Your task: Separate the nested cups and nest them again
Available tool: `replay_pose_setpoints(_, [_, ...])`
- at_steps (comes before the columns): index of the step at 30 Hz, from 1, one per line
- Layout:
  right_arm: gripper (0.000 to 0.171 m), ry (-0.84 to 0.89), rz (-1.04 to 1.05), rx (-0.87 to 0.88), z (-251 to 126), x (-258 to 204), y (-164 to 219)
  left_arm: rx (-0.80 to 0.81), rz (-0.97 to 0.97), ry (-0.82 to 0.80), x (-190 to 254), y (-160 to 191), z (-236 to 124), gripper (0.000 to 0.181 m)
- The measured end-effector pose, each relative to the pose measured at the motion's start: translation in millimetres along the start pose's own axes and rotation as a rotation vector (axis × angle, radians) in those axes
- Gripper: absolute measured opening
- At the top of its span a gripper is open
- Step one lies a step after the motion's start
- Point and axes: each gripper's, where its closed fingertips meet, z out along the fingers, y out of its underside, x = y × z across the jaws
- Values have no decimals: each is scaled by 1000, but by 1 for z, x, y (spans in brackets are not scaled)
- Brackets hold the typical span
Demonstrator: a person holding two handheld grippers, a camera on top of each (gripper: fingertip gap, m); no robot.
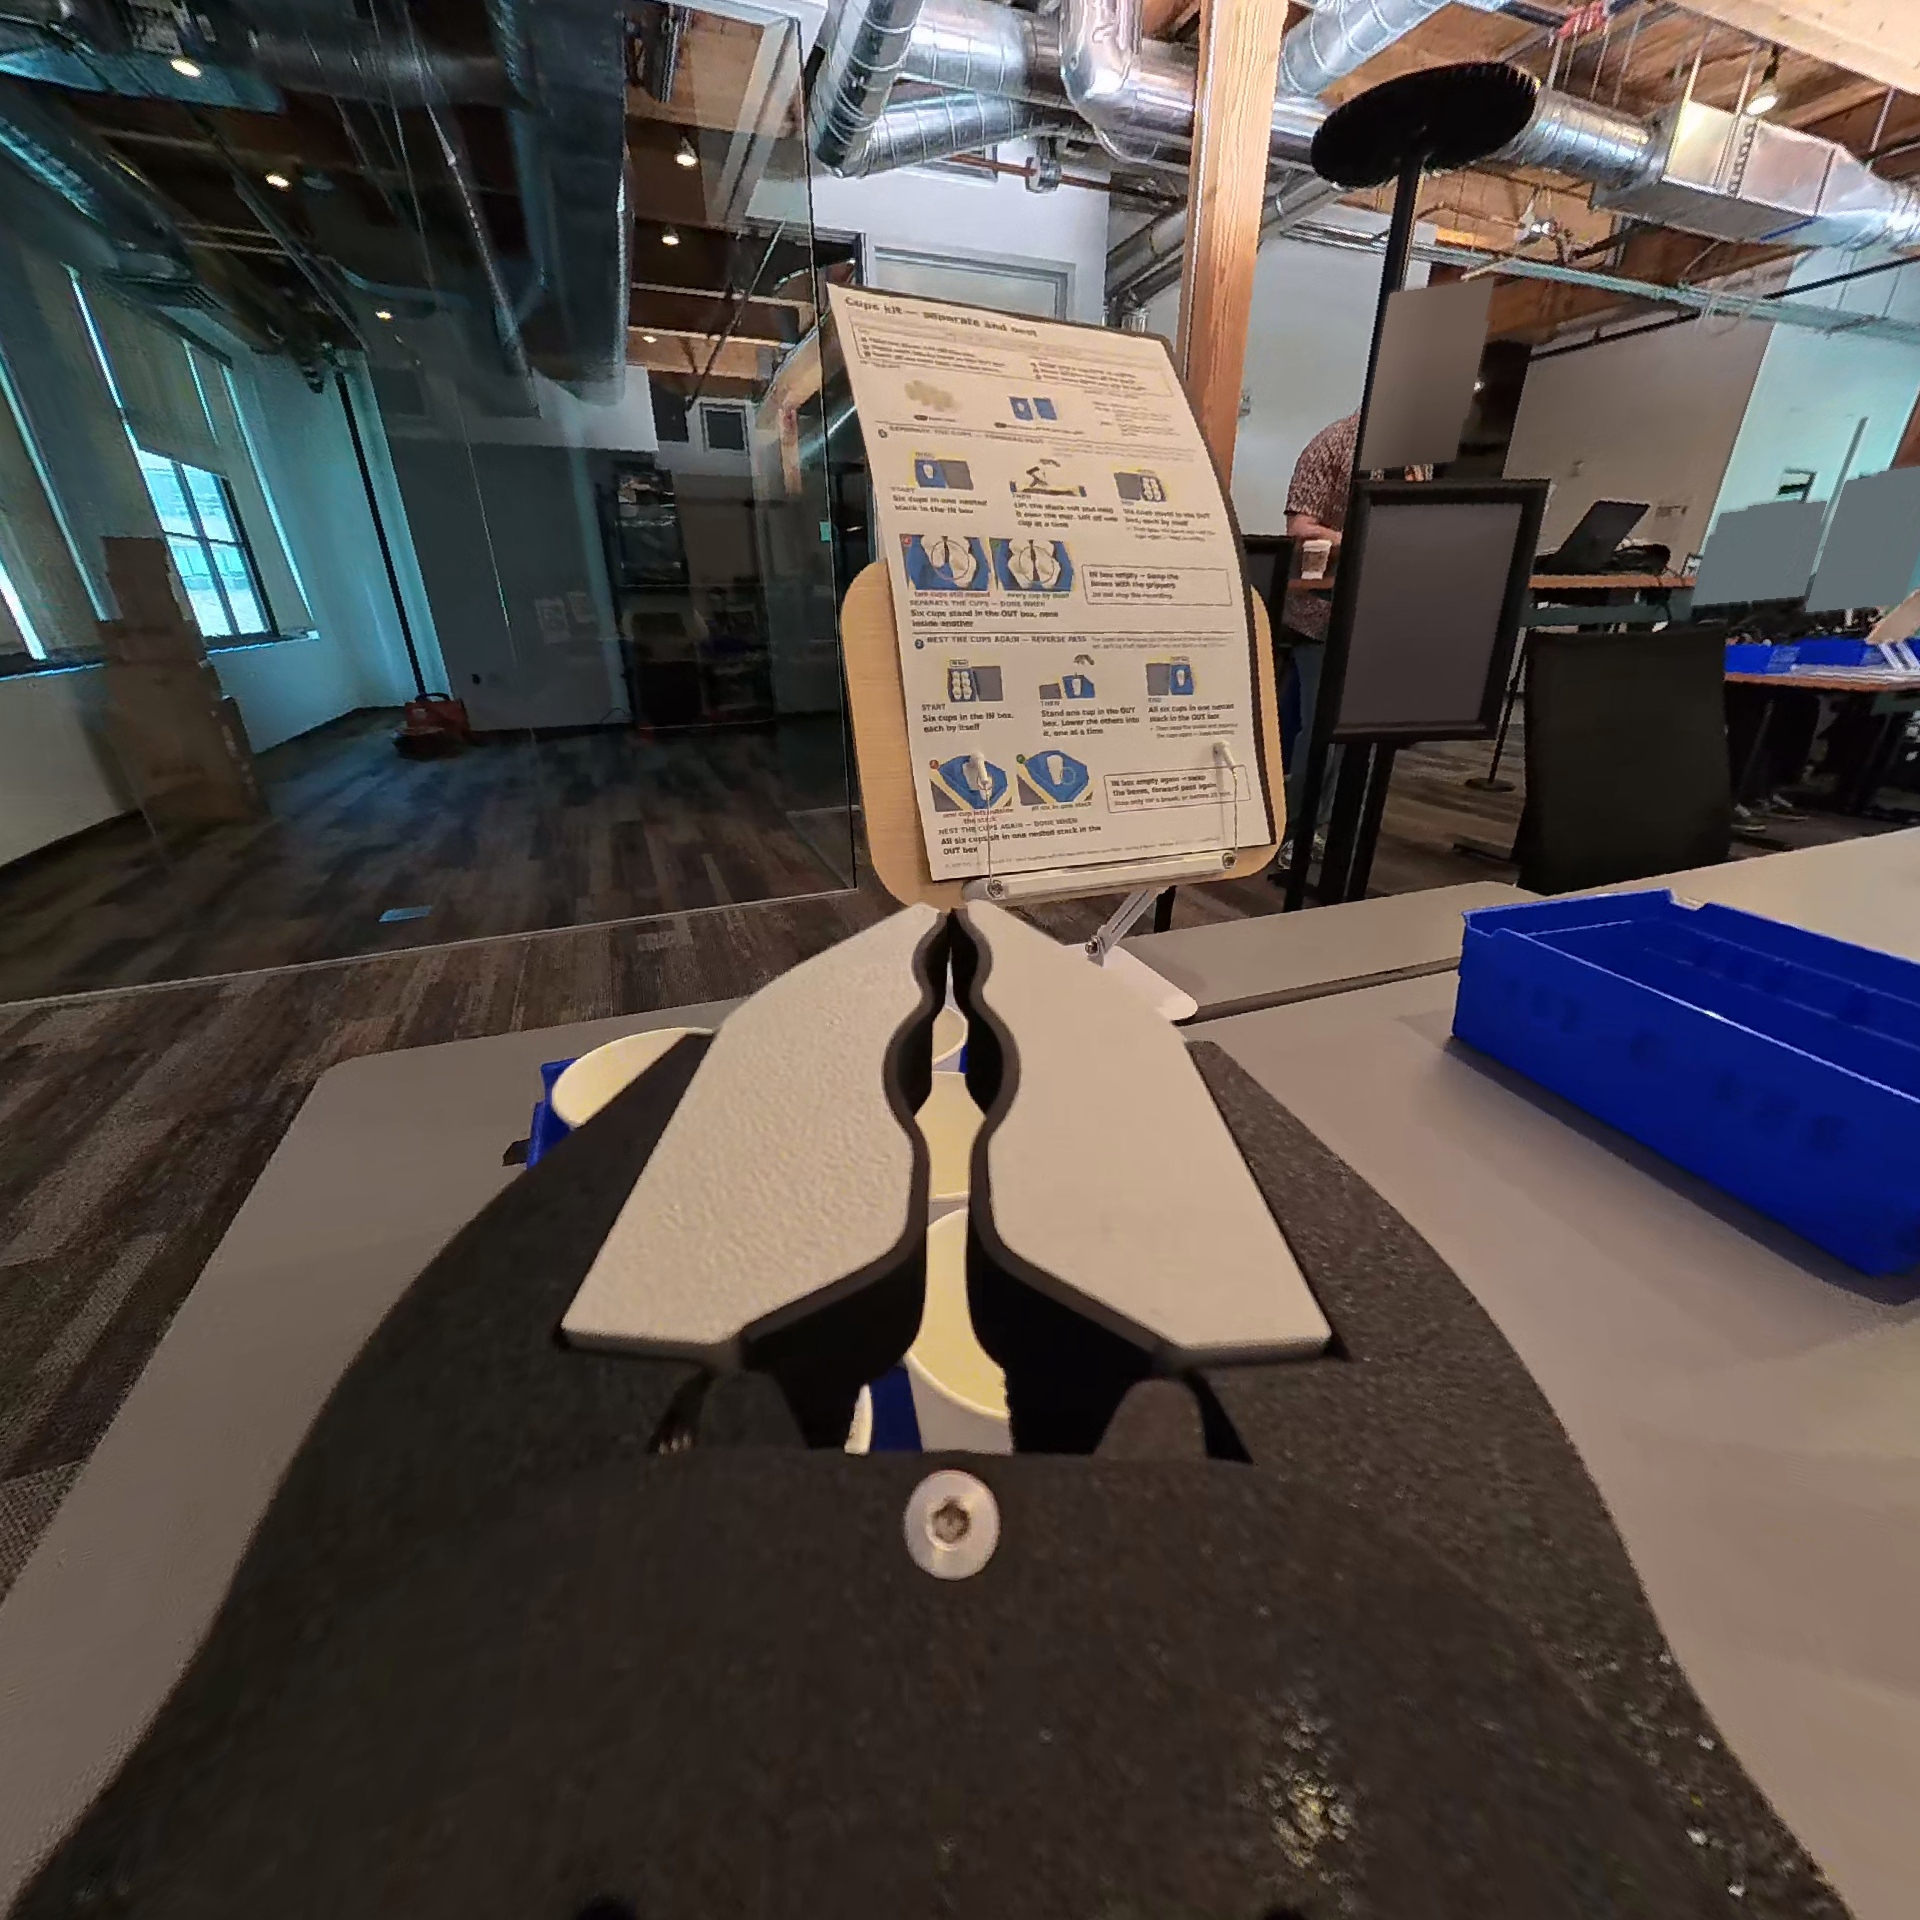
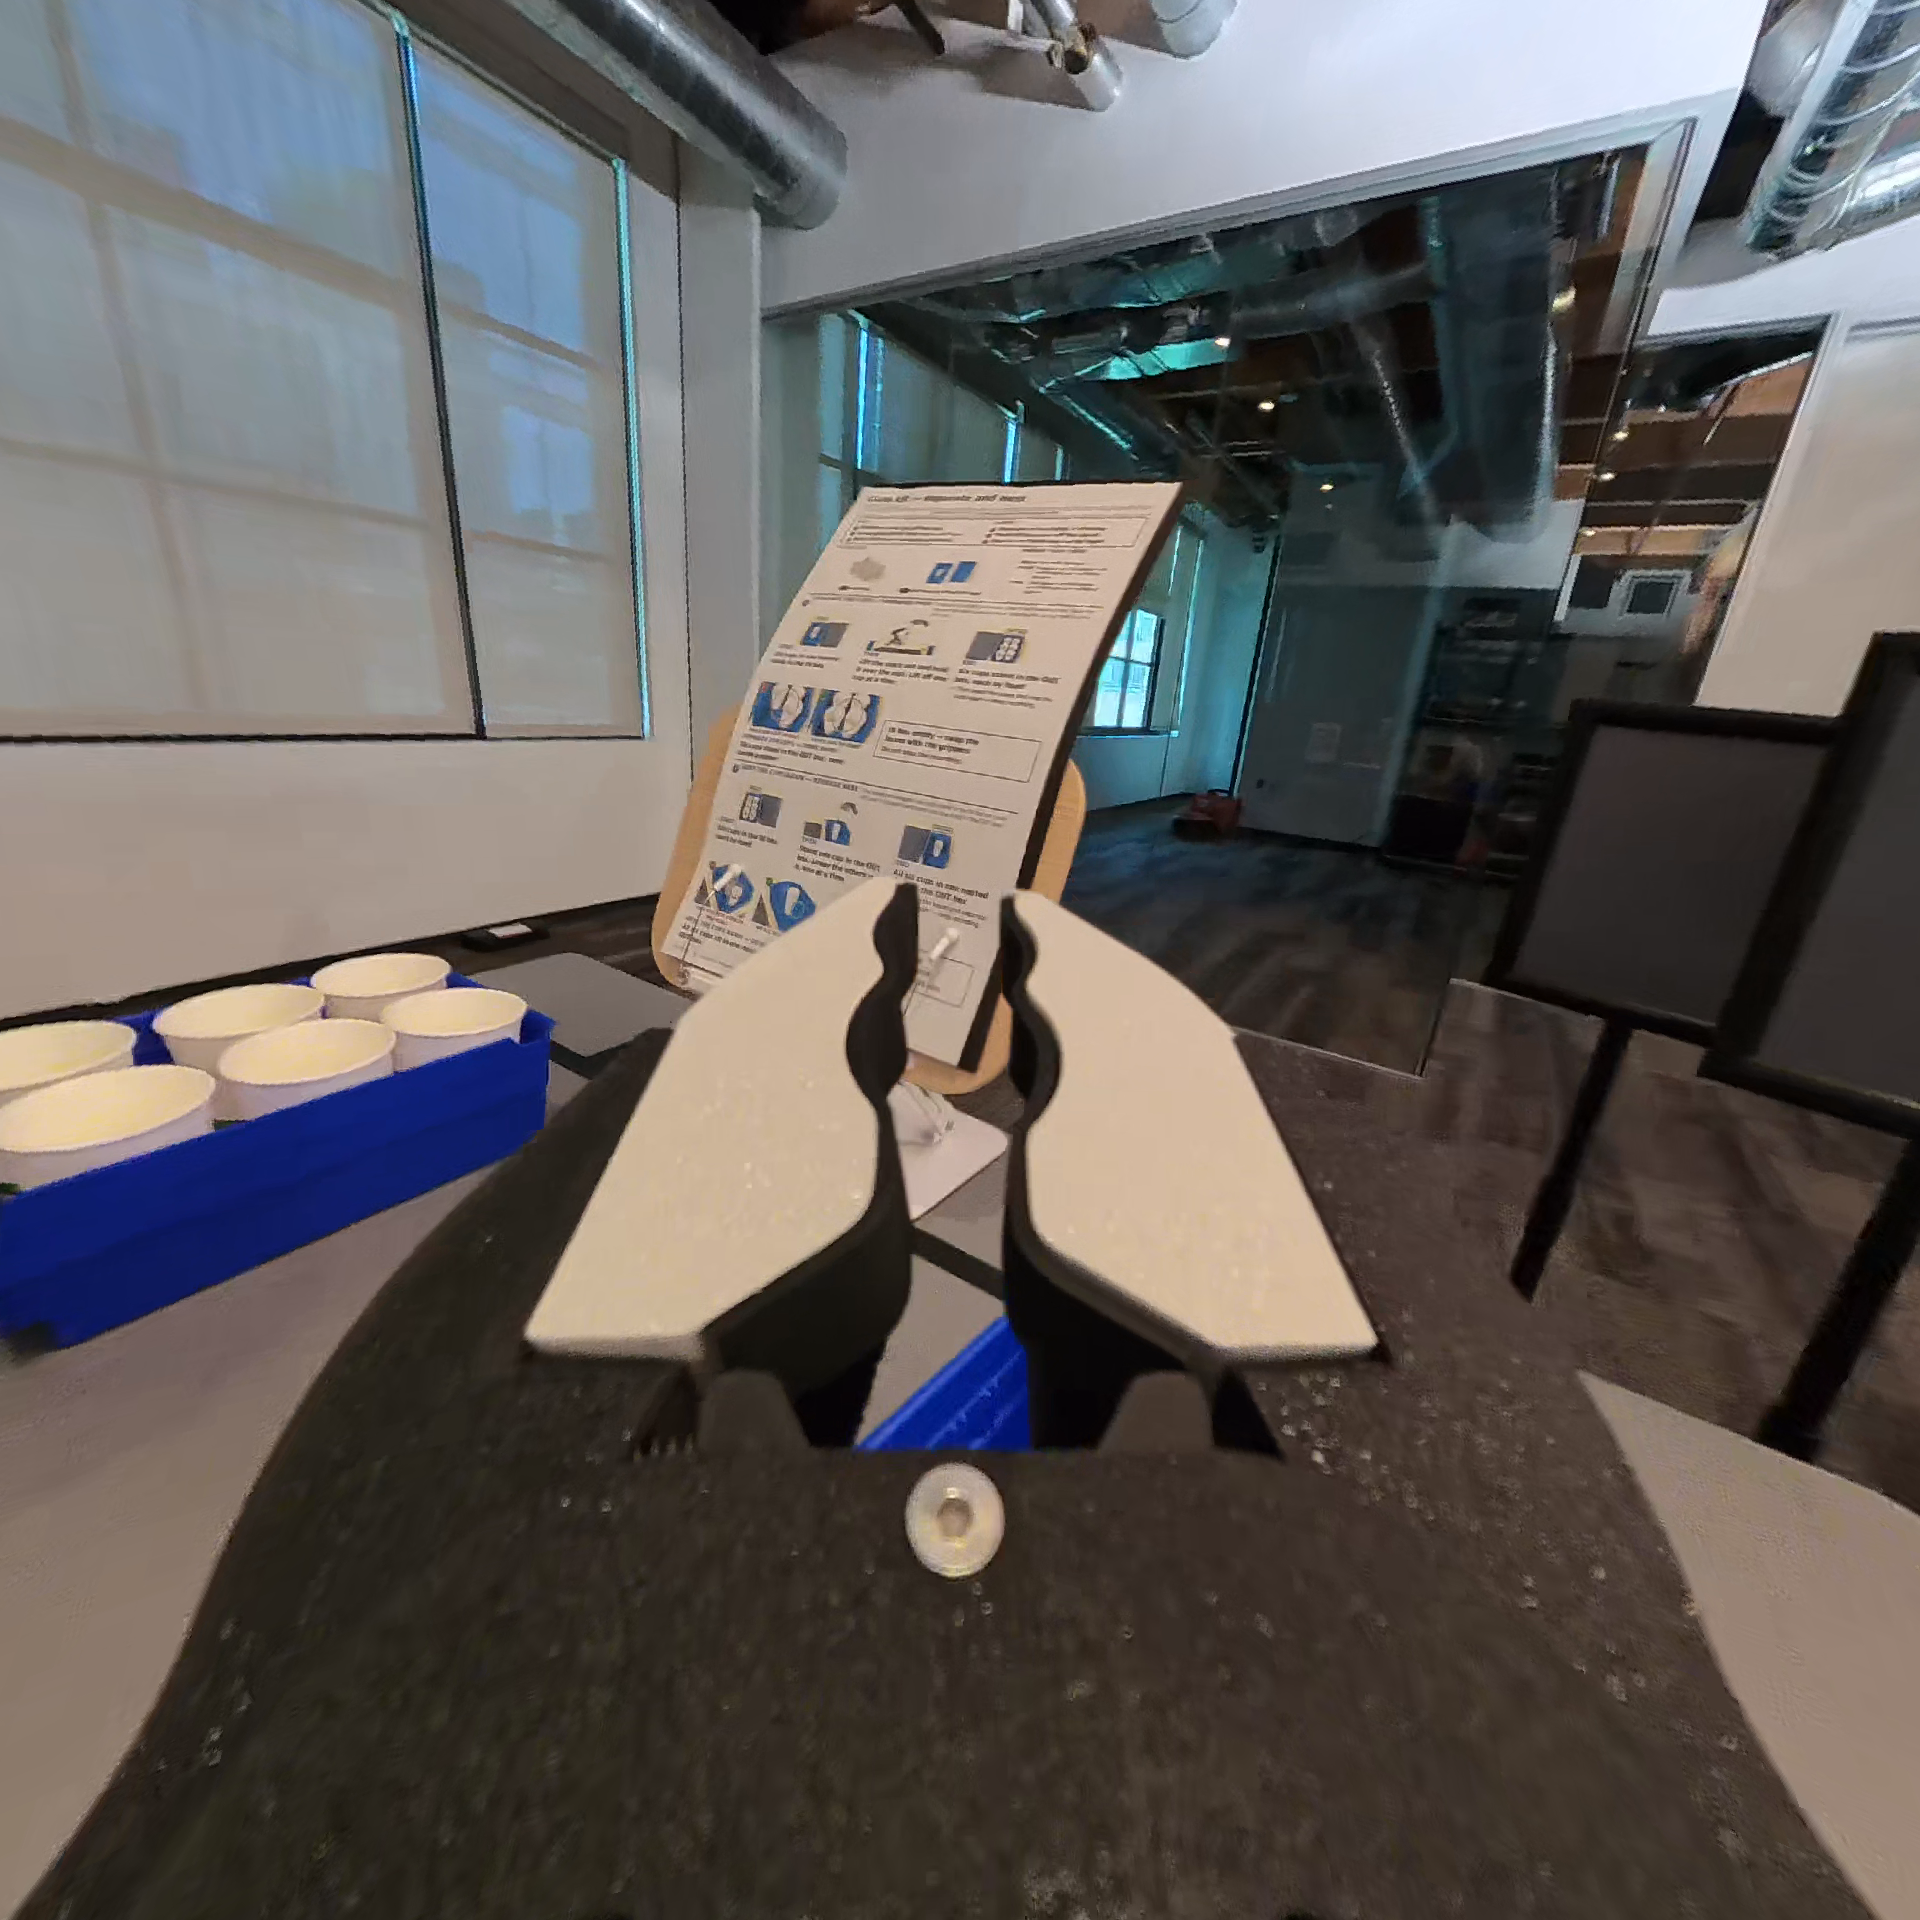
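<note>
Several white paper cups [image 2: 301, 1060] stand singly in a blue bin [image 2: 260, 1195] at the left of the right wrist view. My left gripper [image 1: 951, 920] is shut, its fingertips touching with nothing between them. It hovers over those cups [image 1: 613, 1070], which show beside and under its fingers. A second blue bin [image 1: 1704, 1049] lies on the grey table to the right, and no cups show in it. My right gripper [image 2: 958, 914] is open with a narrow gap and holds nothing. It is above a blue bin's edge [image 2: 956, 1392].
An instruction sheet on a wooden stand [image 1: 1049, 603] stands at the table's far edge, and it also shows in the right wrist view [image 2: 914, 727]. Black sign stands [image 1: 1423, 613] and a glass wall [image 1: 520, 520] lie beyond the table. A person stands far back at the right.
</note>
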Motion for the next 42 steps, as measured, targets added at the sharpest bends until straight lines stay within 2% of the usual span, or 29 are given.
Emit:
replay_pose_setpoints(1, [10, 12, 14, -1, -1, 4, 1, -6, 6, -2, 0, 1, -1, 0])
replay_pose_setpoints(4, [11, 68, -3, -39, -3, 15, 8, -20, 42, -16, -1, 4, -2, 0])
replay_pose_setpoints(9, [29, 134, -100, -74, -4, 22, 12, -43, 66, -15, 2, 11, -1, 0])
replay_pose_setpoints(13, [43, 94, -109, -71, 0, 17, 15, -69, 106, 13, 9, 16, 1, 0])
replay_pose_setpoints(15, [42, 77, -78, -64, 1, 16, 16, -106, 145, 33, 14, 21, 2, 0])
replay_pose_setpoints(18, [28, 62, -50, -58, 1, 16, 17, -231, 183, 130, 30, 37, 3, 0])
replay_pose_setpoints(21, [25, 56, -41, -72, -1, 18, 20, -358, 273, 224, 46, 51, -1, 0])
replay_pose_setpoints(26, [27, 57, -36, -90, -2, 22, 25, -642, 575, 386, 62, 88, -4, 24])
replay_pose_setpoints(29, [27, 39, -15, -94, 0, 20, 27, -805, 684, 445, 61, 111, -3, 35])
replay_pose_setpoints(35, [28, 25, -14, -116, 2, 17, 32, -992, 691, 575, 54, 148, 2, 26])
replay_pose_setpoints(42, [29, 20, -12, -156, 3, 19, 40, -1194, 713, 608, 49, 176, -3, 31])
